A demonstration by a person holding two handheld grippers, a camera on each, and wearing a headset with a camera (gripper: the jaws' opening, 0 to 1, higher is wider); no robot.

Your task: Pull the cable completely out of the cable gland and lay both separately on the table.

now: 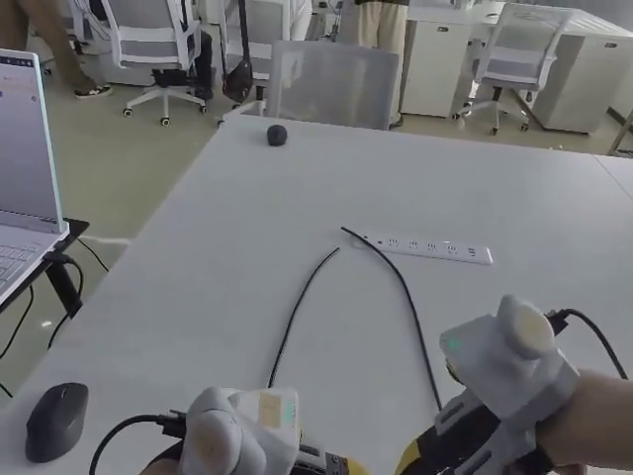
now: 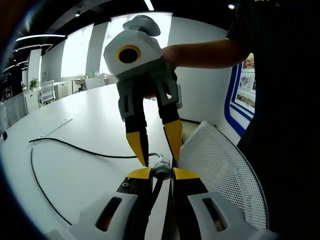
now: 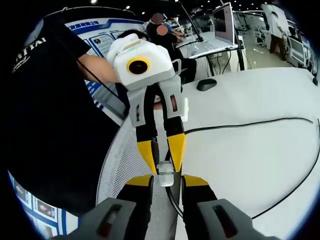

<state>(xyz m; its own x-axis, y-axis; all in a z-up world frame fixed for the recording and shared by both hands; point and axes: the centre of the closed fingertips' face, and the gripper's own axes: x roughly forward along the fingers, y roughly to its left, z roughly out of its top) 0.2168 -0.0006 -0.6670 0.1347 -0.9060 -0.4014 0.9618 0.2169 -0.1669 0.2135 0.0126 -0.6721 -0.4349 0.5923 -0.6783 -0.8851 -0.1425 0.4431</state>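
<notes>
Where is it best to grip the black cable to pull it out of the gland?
Grip the black cable just beside the cable gland, jaws crossing the strand from above. It is thin and limp, so a hold near the gland likely pulls straight.

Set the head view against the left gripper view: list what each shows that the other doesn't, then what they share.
Head view, not left gripper view: the open laptop and the black mouse.
Left gripper view, not head view: the cable gland between the tongs of the left gripper, the yellow tips of the right gripper right at it, and a white mesh chair back.
Both: the white table, the black cable looped on it, and the power strip.
</notes>
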